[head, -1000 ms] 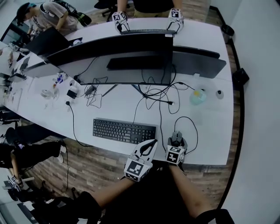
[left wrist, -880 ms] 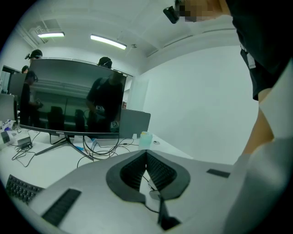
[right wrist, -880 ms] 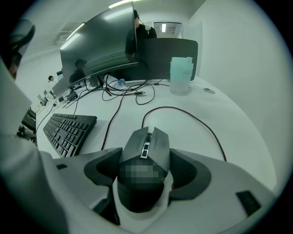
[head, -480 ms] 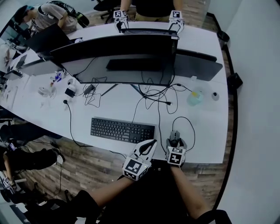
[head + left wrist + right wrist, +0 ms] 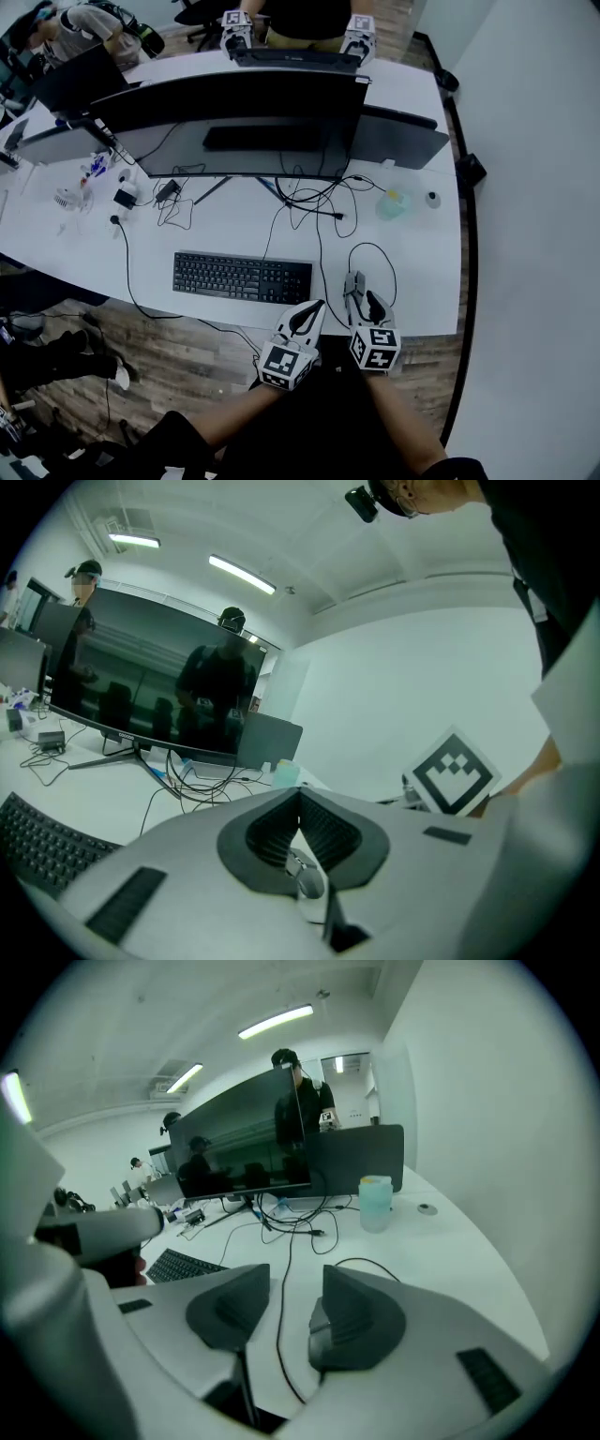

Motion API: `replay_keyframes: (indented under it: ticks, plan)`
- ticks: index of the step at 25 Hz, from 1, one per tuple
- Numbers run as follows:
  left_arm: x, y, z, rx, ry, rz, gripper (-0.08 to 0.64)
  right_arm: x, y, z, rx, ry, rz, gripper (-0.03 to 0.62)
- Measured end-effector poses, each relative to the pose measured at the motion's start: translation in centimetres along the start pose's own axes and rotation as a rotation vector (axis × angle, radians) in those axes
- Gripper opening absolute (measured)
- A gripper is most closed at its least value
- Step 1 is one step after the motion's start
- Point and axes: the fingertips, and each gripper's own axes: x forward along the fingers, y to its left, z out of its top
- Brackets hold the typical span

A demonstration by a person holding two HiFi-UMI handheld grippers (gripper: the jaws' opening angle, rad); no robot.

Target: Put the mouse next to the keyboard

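Dark mouse (image 5: 320, 1322) between the closing, half-open jaws of the right claw (image 5: 295, 1283)

This is an open-plan office. A long white desk (image 5: 217, 236) carries a wide black curved monitor (image 5: 234, 108), a flat black keyboard (image 5: 242, 277) near its front edge, a second dark grey screen (image 5: 403, 141) to the right, and loose black cables (image 5: 314, 202) trailing between them. Another dark screen (image 5: 80, 86) stands far left, where a seated person (image 5: 70, 28) bends over the desk. Wood-plank flooring (image 5: 178, 352) lies below, a plain white wall (image 5: 534, 187) closes the right side, and strip ceiling lights (image 5: 275, 1021) glow overhead
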Motion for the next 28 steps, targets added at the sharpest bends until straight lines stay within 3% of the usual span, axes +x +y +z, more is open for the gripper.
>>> replay_keyframes:
  ticks: [7, 11, 16, 18, 23, 28]
  plan:
    - [-0.7, -0.7, 1.3, -0.036, -0.028, -0.020, 0.003, -5.0, 2.3, 3.6, -0.023, -0.096, 0.059, 0.039]
    - [-1.7, -1.3, 3.5, -0.048, -0.070, 0.017, 0.003, -6.9, 4.1, 5.3, -0.034, -0.163, 0.144, 0.026]
    - [-2.8, -4.7, 5.9, -0.035, -0.129, -0.005, 0.003, -9.6, 5.3, 6.4, -0.090, -0.217, 0.186, 0.020]
    - [-3.3, -6.2, 5.9, -0.026, -0.138, 0.001, 0.003, -11.0, 5.2, 6.3, -0.078, -0.240, 0.204, 0.020]
    - [-4.7, -10.2, 4.1, -0.092, -0.134, 0.033, 0.003, -15.6, 4.1, 5.5, -0.056, -0.303, 0.237, 0.020]
    - [-6.0, -15.2, 3.5, -0.041, -0.172, 0.056, 0.003, -20.6, 2.0, 3.9, -0.092, -0.364, 0.245, 0.021]
